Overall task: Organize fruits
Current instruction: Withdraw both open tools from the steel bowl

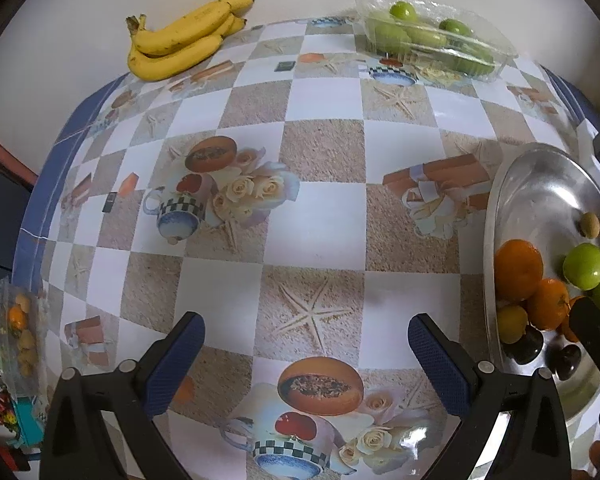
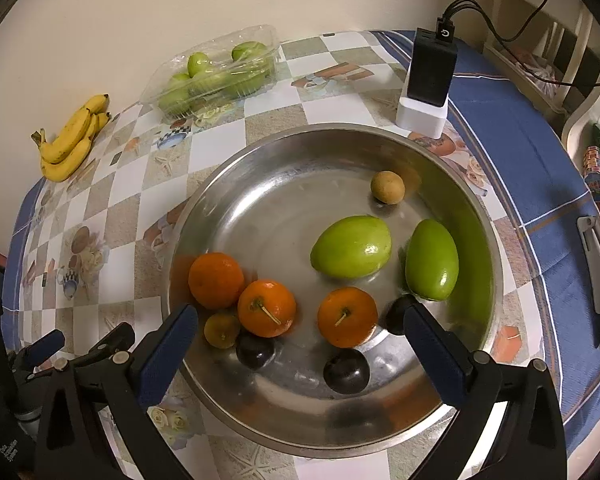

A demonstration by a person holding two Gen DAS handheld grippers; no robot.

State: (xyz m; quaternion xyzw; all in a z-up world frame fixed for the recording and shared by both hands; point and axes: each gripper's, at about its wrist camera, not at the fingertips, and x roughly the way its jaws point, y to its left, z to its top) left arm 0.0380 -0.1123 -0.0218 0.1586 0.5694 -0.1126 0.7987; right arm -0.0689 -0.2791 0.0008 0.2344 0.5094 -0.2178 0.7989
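1. Ten loose fruits lie in the steel bowl [image 2: 260, 184], directly under the right gripper [image 2: 300, 344]: three oranges [image 2: 266, 308], two large green fruits [image 2: 352, 246], three dark plums [image 2: 346, 370], one small yellow-green fruit [image 2: 221, 330] and one small brown fruit [image 2: 387, 187].
2. Right gripper: jaws wide, nothing held; one orange and a plum sit between the pads, untouched.
3. Left gripper [image 1: 306, 360]: jaws wide, empty, over bare tablecloth [image 1: 324, 152], with the bowl just to its right.
4. Still outside the bowl: banana bunch [image 1: 180, 38], far ahead and left of the left gripper; clear tray of green fruits [image 1: 432, 38], far ahead and right.
5. Judgement: partly done; bananas and the tray's fruits seem left.
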